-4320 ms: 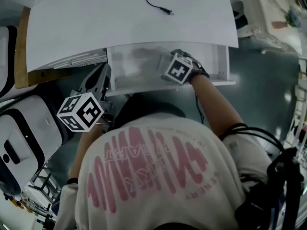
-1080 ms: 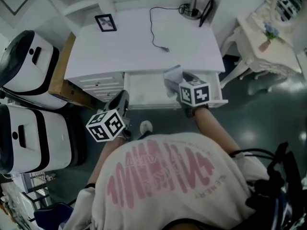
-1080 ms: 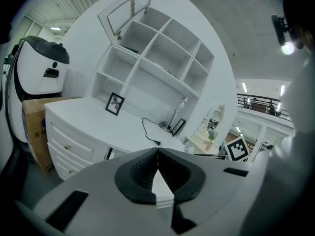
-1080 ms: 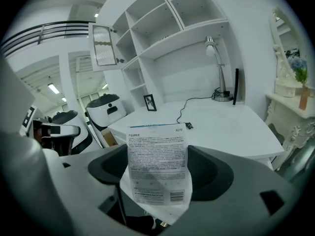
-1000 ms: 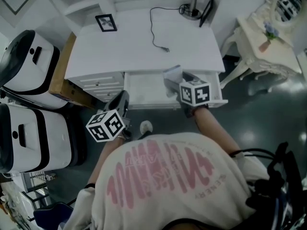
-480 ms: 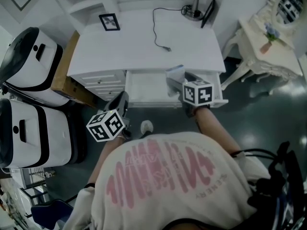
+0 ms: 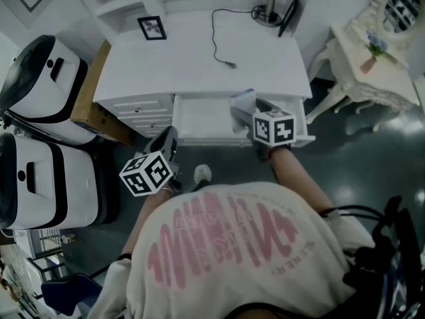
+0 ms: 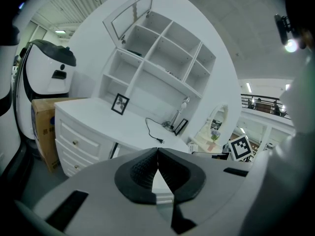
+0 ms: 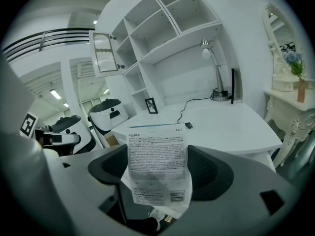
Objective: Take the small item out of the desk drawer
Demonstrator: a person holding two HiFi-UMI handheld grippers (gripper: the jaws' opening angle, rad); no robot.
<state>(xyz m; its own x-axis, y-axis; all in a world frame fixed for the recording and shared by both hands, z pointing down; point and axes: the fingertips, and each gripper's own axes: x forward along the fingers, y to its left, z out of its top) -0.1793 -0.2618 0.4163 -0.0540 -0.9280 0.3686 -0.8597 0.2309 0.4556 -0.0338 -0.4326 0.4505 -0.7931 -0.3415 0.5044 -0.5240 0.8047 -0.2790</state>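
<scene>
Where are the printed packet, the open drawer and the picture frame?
printed packet point(image 9: 157, 166): right gripper view, middle of its printed face.
open drawer point(image 7: 201, 119): head view, bare part of its floor.
picture frame point(image 7: 151, 27): head view, centre of the frame.

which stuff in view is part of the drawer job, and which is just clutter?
Job: printed packet, gripped in the right tool; open drawer; desk.
Lying about: picture frame, cable, lamp, cardboard box, white machines. The left tool is shut and empty.
</scene>
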